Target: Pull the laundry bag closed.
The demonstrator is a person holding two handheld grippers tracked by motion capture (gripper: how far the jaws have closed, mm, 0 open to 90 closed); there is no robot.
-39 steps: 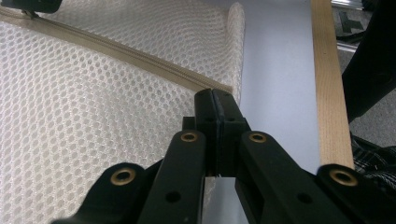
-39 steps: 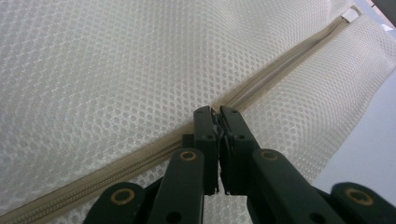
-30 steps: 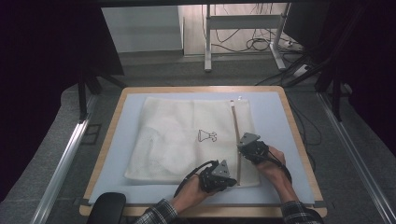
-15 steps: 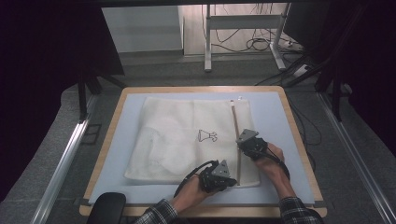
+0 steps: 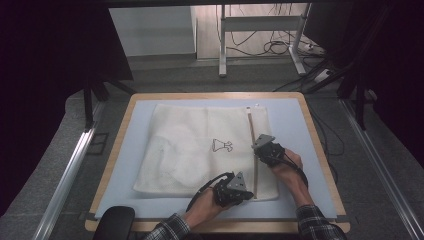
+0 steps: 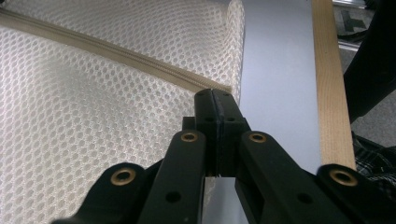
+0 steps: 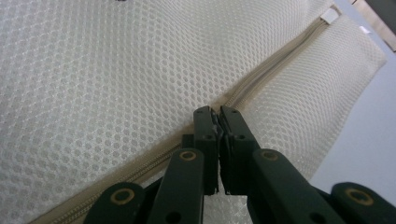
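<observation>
Item: white mesh laundry bag [image 5: 200,150], lying flat on the pale blue mat [image 5: 295,120] of a wood-edged table [image 5: 320,150], small dark printed emblem [image 5: 221,146] near its centre; beige zipper [image 5: 251,135] running along the bag's right-hand side, from the far edge toward the person. Left gripper [image 5: 241,192]: at the near end of the zipper by the bag's near right corner, jaws pressed together at the zipper's end [image 6: 219,88], apparently pinching the tape there; right gripper [image 5: 261,149]: farther up the zipper line, jaws closed on it [image 7: 215,116], a small pale piece between the tips, probably the slider, though too small to be sure. Risk, as judged: should the left grip slip, the bag would likely drag along the mat and bunch rather than the zipper running; a skewed pull could snag mesh in the teeth; a shallow hold on the pull could let go. Views compared: the high view gives the whole layout, both hands and the emblem, but not the jaw tips; the gripper views give the honeycomb weave, the teeth and the closed jaws; the right gripper view also shows a white tab [image 7: 329,15] at the zipper's far end.
</observation>
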